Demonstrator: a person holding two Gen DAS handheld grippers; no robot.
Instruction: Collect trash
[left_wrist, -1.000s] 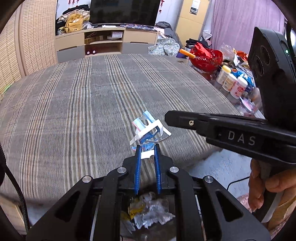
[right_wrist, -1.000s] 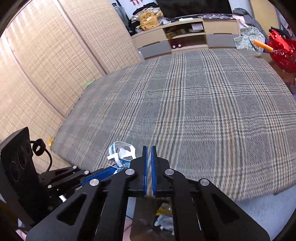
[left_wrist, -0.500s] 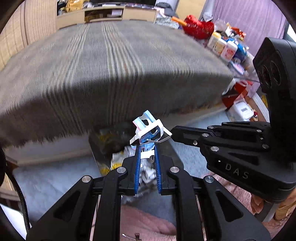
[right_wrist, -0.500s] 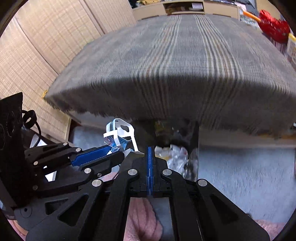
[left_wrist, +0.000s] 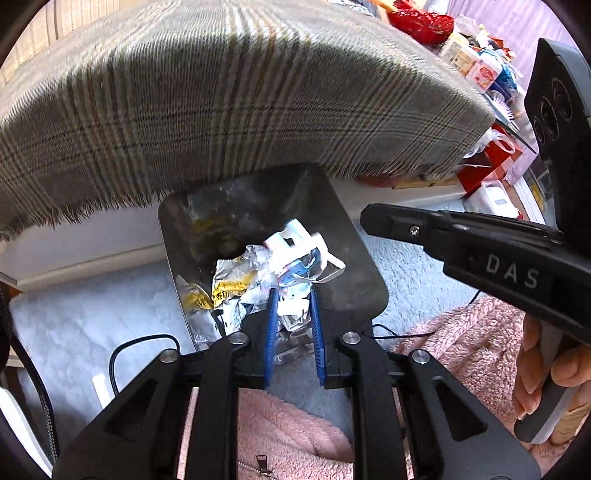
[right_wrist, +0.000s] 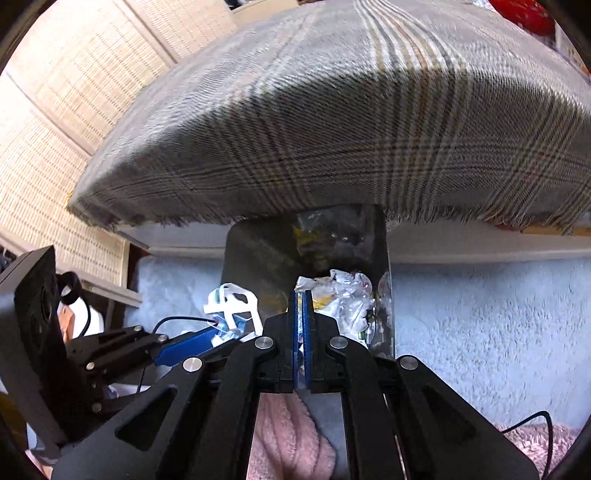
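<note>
My left gripper (left_wrist: 292, 291) is shut on a crumpled white and blue wrapper (left_wrist: 297, 254) and holds it over the open dark trash bin (left_wrist: 354, 236) on the floor. The bin holds several crumpled silver and yellow wrappers (left_wrist: 231, 284). In the right wrist view the same wrapper (right_wrist: 232, 304) sticks up from the left gripper's blue fingers (right_wrist: 184, 345), left of the bin (right_wrist: 258, 254). My right gripper (right_wrist: 302, 295) is shut with nothing visible between its fingers, above the bin's near edge. It also shows in the left wrist view (left_wrist: 369, 221), right of the bin.
A plaid-covered bed (left_wrist: 240, 92) overhangs the far side of the bin. Pale blue carpet (right_wrist: 480, 314) surrounds the bin. Pink fleece clothing (left_wrist: 288, 435) lies below the grippers. Black cables (left_wrist: 136, 343) run on the floor. Boxes and bottles (left_wrist: 487, 70) stand at the right.
Both grippers have tipped down from the bed top to the floor, moving over the trash bin. The left gripper still holds the wrapper. The right gripper stays shut.
</note>
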